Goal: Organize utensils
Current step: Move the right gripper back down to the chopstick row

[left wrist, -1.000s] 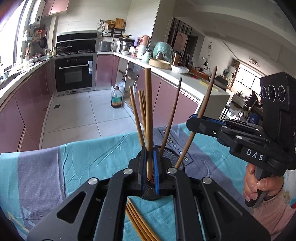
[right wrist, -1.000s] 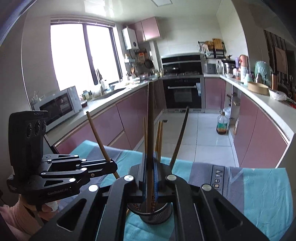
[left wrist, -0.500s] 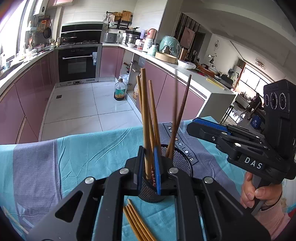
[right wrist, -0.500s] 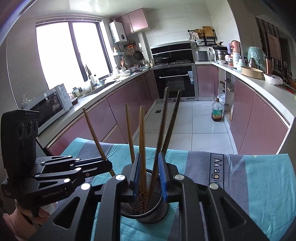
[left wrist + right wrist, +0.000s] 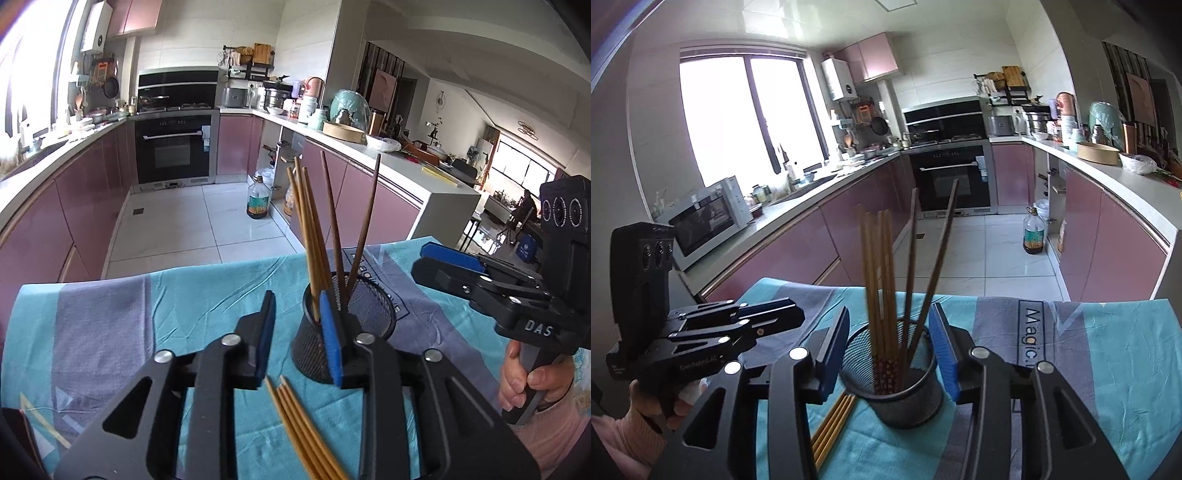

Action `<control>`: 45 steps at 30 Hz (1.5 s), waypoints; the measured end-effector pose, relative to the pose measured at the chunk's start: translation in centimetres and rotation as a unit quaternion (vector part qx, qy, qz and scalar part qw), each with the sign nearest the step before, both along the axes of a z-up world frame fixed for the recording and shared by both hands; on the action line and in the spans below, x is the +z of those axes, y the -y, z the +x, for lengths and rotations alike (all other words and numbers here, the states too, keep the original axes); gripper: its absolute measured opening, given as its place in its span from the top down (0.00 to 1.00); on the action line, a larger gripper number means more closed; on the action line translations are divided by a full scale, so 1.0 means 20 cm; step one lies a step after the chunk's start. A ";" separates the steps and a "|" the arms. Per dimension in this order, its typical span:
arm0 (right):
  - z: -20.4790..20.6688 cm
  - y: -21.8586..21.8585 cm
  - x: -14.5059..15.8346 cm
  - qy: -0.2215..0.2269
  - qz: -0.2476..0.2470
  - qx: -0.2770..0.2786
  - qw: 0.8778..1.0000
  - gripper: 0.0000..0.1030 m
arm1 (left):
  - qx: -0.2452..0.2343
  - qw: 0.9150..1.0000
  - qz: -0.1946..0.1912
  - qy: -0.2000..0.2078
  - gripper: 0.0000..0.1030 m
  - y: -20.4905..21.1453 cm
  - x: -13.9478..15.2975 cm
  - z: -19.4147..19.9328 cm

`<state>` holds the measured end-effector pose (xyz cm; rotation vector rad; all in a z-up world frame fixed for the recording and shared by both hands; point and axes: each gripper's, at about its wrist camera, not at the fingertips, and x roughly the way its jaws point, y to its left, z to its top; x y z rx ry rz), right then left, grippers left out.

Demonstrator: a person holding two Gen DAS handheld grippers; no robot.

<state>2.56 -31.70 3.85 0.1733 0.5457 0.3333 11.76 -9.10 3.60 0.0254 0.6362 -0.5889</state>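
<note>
A black mesh cup (image 5: 369, 314) (image 5: 905, 395) stands on the blue tablecloth and holds several chopsticks (image 5: 314, 236) (image 5: 882, 273), some light wood, two dark. Several loose light chopsticks (image 5: 306, 432) (image 5: 831, 421) lie on the cloth beside the cup. My left gripper (image 5: 299, 336) is open and empty, just in front of the cup and a little left of it. My right gripper (image 5: 892, 350) is open and empty, its jaws standing either side of the cup. Each gripper also shows in the other's view, the left (image 5: 764, 317) and the right (image 5: 450, 262).
The blue and grey tablecloth (image 5: 147, 317) covers the table, with its far edge close behind the cup. Beyond is a kitchen floor with an oil bottle (image 5: 258, 201), purple cabinets and an oven (image 5: 955, 181).
Both grippers were shut on chopsticks held upright over the cup. They have opened, and the chopsticks now stand in the cup. Both grippers have pulled back a little.
</note>
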 end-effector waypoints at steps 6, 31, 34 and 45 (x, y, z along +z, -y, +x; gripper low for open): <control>-0.11 -0.13 -0.12 -0.023 -0.012 0.045 0.999 0.49 | 0.010 1.000 0.023 0.009 0.66 -0.07 -0.08 -0.13; -0.16 -0.43 -0.59 -0.158 -0.068 0.060 0.983 0.53 | 0.025 0.994 0.061 -0.091 0.63 -0.22 -0.55 -0.34; -0.16 -0.45 -0.60 -0.159 -0.074 0.060 0.983 0.56 | 0.022 0.994 0.061 -0.091 0.63 -0.21 -0.56 -0.34; -0.14 -0.49 -0.61 -0.160 -0.092 0.058 0.981 0.64 | 0.013 0.993 0.061 -0.097 0.63 -0.19 -0.58 -0.33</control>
